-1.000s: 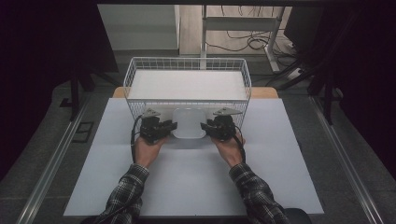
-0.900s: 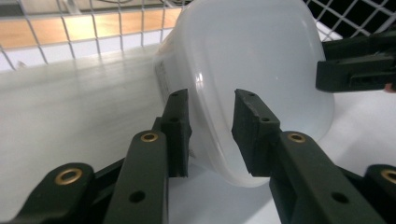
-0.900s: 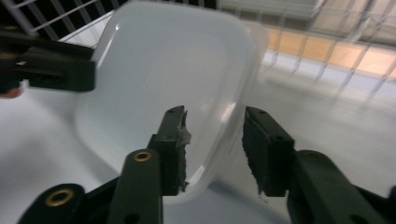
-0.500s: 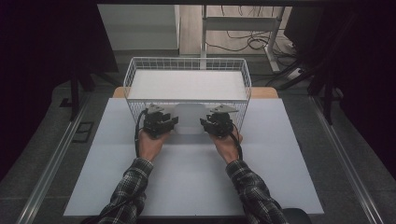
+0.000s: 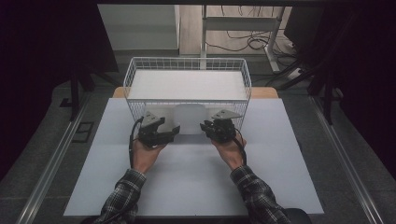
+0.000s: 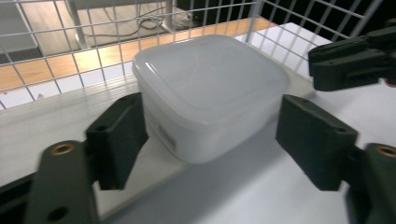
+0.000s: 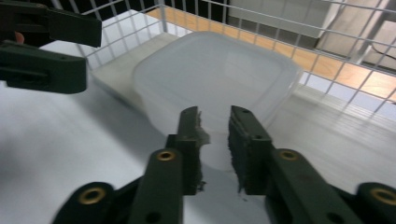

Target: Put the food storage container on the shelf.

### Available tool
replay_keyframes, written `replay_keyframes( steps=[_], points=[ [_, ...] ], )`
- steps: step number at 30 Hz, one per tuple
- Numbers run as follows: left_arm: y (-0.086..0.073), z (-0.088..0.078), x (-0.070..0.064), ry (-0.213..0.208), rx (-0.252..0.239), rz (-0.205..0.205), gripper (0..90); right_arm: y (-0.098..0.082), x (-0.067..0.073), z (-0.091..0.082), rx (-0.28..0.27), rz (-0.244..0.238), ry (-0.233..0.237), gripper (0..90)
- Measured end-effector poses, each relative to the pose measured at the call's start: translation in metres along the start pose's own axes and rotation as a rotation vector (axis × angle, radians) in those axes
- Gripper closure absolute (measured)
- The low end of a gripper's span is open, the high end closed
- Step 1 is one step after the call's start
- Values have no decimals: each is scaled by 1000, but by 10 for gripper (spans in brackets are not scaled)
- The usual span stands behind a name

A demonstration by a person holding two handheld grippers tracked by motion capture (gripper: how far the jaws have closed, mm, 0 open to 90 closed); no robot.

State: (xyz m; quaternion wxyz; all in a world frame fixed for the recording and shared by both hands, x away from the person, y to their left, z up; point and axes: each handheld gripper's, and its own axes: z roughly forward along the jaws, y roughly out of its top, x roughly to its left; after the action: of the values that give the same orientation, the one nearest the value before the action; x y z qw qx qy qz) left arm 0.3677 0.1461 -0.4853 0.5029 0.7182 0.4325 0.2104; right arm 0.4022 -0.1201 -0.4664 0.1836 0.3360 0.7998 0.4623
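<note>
A translucent white lidded container (image 5: 189, 119) (image 6: 210, 88) (image 7: 215, 74) stands on the white table just in front of the wire basket (image 5: 187, 59). My left gripper (image 5: 173, 131) (image 6: 210, 112) is open. Its jaws have just been opening and now stand wide on either side of the container, clear of its walls. My right gripper (image 5: 205, 127) (image 7: 215, 114) is at the container's other corner. Its jaws have been closing and now stand a narrow gap apart. Whether the pads pinch the corner is hidden. Each gripper view also shows the other gripper: the right gripper (image 6: 314, 67) and the left gripper (image 7: 93, 51).
The basket holds a flat white board (image 5: 187, 84) and rests on a wooden board (image 5: 264, 92). The white tabletop (image 5: 187, 182) spreads toward the person. Metal rails (image 5: 56, 163) run along both sides, and cables lie on the floor behind.
The left gripper has shifted a little beside the container. The right hand has kept its place.
</note>
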Motion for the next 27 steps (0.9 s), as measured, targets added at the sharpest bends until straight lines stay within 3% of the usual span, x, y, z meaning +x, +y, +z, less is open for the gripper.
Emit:
replay_keyframes(
  steps=[1,5,10,15,27],
  points=[
    [-2,-3,-1,-9,-4,8,215,0,0,0,0,0,0,747],
    [-13,-21,-8,-49,-9,-2,125,-5,6,-5,-3,-4,44,883],
    [-23,-35,-14,-66,5,-1,72,-9,15,-1,6,-25,81,889],
    [-42,-57,-24,-37,-4,63,35,-15,25,12,28,-46,108,889],
    [-74,-98,-28,-33,-15,50,22,-19,33,38,47,-68,74,887]
  ],
)
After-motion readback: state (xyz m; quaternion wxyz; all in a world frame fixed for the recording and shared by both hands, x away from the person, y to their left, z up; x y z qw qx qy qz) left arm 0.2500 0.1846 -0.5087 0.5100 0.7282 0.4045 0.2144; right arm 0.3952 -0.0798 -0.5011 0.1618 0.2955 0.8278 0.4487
